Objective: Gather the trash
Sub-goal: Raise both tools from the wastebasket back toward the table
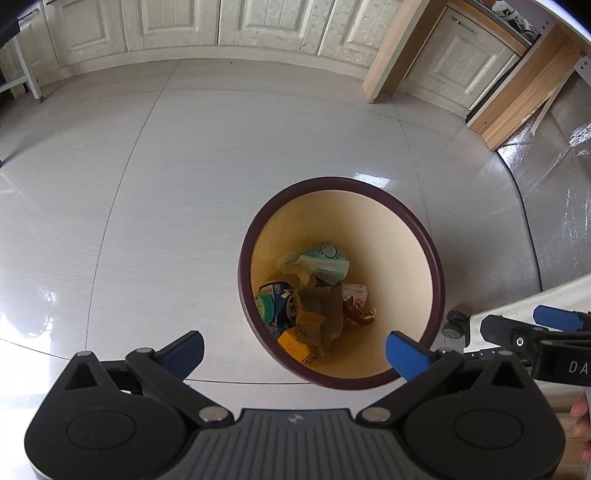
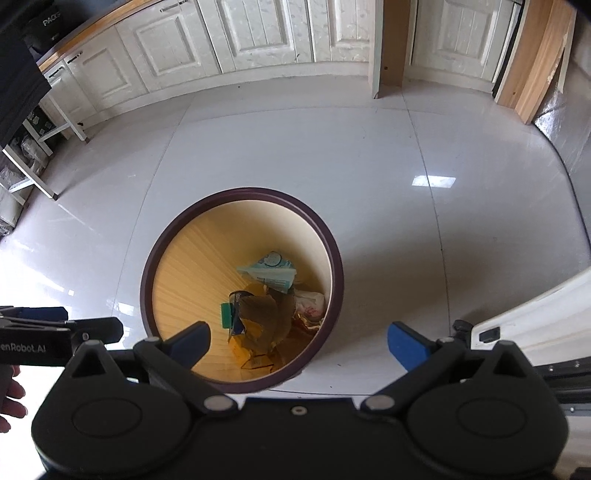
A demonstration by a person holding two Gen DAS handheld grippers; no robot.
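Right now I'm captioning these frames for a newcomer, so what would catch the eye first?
The round bin with its dark purple rim stands on the glossy pale floor, straight below both grippers. At its bottom lies a heap of trash: brown torn cardboard, a pale green wrapper and a blue tin. The left gripper and right gripper hang open and empty above it.

Bin (image 1: 437,280) standing on the floor (image 1: 184,184) before the cabinets (image 1: 258,22), with a torn cardboard piece (image 1: 319,314) atop the trash inside, a crumpled packet (image 1: 325,262) behind it and a can (image 1: 275,306) to its left.
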